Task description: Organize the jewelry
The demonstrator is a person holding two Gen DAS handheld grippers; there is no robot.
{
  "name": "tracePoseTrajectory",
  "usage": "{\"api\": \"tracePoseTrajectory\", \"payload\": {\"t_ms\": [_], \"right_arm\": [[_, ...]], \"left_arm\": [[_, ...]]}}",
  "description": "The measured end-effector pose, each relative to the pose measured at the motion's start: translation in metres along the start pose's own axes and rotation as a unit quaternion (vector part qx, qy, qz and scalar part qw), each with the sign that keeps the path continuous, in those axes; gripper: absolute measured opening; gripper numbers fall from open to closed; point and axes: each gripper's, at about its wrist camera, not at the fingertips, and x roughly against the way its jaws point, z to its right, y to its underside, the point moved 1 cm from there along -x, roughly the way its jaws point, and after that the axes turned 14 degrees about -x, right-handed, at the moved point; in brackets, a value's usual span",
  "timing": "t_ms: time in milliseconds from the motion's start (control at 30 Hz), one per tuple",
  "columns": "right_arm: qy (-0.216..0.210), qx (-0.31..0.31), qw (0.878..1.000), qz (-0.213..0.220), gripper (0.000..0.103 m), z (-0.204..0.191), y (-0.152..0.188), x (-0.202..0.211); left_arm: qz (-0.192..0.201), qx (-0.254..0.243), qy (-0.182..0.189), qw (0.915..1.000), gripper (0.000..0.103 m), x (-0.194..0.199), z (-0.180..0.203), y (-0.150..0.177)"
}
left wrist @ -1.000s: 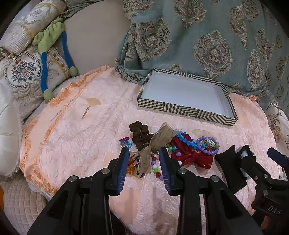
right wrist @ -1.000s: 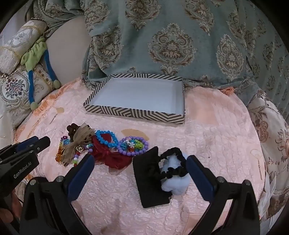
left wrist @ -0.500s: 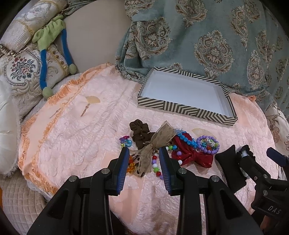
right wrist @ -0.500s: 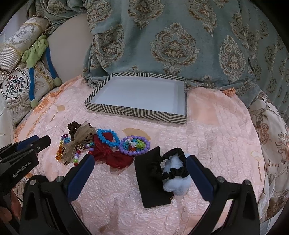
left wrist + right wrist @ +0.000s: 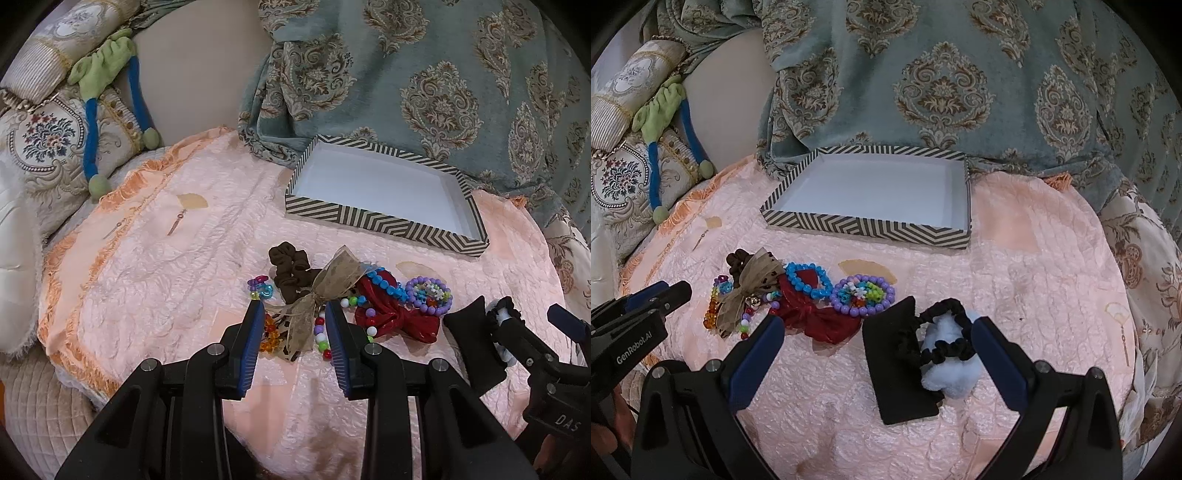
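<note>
Pink quilted cloth carries a row of jewelry before a zigzag-striped cardboard tray. Left gripper, parted and empty, frames the sheer brown ribbon bow. Right gripper, spread wide, flanks the black scrunchie without touching it.

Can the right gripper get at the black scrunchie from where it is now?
Probably yes. The right gripper is open wide, and the black scrunchie lies between its fingers, on top of the pale blue fluffy piece. Nothing covers it; the black card touches its left side.
</note>
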Motion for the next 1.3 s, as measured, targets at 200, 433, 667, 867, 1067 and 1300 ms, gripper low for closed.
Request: {"api": "tracePoseTrajectory", "payload": {"t_ms": [200,433,667,867,1067,1300], "right_arm": [[-0.009,0.001,1.0,0.008,0.103,-0.001,-0.001,0.006],[-0.012,0.002,1.0,0.012,0.103,-0.003,-0.002,0.011],[-0.007,0.009,1.0,0.001,0.103,-0.001,-0.001,0.012],[-0.009,0.013,1.0,0.007,0.103,-0.003,-0.002,0.017],[-0.01,0.018,1.0,0.013,0.103,-0.005,-0.001,0.021],[-0.011,0.021,1.0,0.018,0.103,-0.006,-0.001,0.022]], "left_arm": [[0.005,0.001,0.003,1.0,0.017,0.003,0.0,-0.001],[0.013,0.004,0.0,0.9999,0.017,0.011,0.0,-0.001],[0.016,0.004,-0.002,0.9999,0.017,0.015,0.0,-0.002],[0.021,0.005,-0.001,0.9998,0.017,0.02,-0.001,-0.002],[0.025,0.007,-0.002,0.9997,0.017,0.024,-0.002,-0.002],[0.028,0.006,-0.003,0.9996,0.017,0.027,-0.003,-0.002]]}}
